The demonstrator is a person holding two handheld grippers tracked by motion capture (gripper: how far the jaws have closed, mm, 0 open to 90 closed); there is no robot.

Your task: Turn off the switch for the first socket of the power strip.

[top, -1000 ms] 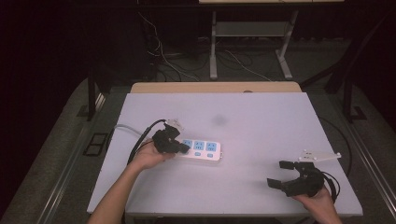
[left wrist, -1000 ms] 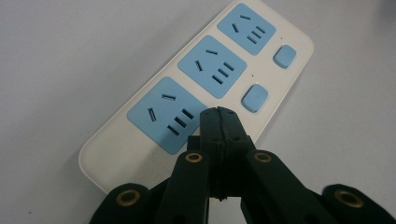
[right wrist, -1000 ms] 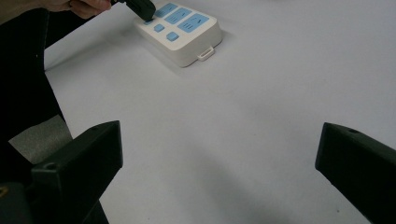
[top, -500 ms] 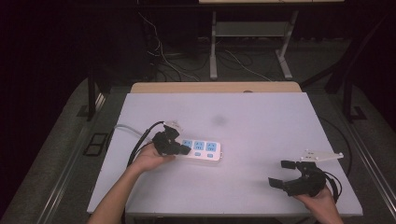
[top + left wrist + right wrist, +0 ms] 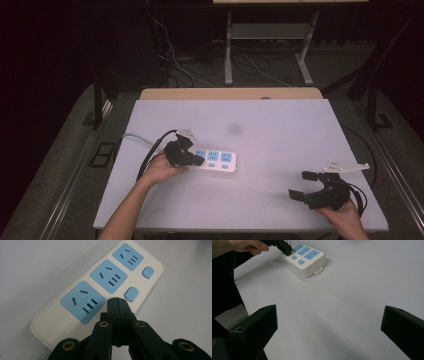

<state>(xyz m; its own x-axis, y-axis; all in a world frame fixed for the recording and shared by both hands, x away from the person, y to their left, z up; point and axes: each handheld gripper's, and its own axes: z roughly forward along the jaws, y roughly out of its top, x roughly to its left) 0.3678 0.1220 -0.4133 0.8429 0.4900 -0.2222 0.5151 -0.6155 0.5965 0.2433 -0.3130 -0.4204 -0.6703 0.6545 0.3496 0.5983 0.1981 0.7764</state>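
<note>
From the high view we see the power strip [image 5: 214, 160] lying flat on the white surface [image 5: 280, 125], left of its middle, its cord [image 5: 137, 140] running off toward the left edge. Our left hand-held gripper [image 5: 199, 161] sits over the strip's near-left end, while our right hand-held gripper [image 5: 304, 185] waits well apart near the front right corner, its jaws spread wide with nothing between them.

In the left gripper view our jaws are pressed together into a single tip, holding nothing, and that tip stands just beside the nearest blue switch button [image 5: 131, 293], at the strip's edge below the first socket [image 5: 83, 301]. We judge that we are in the step of pressing a switch; whether the tip already touches the casing we cannot tell.

In the right gripper view the strip lies far off, with the left tip at its buttons. The next move calls for a small shift onto the button and a straight, gentle push down.
</note>
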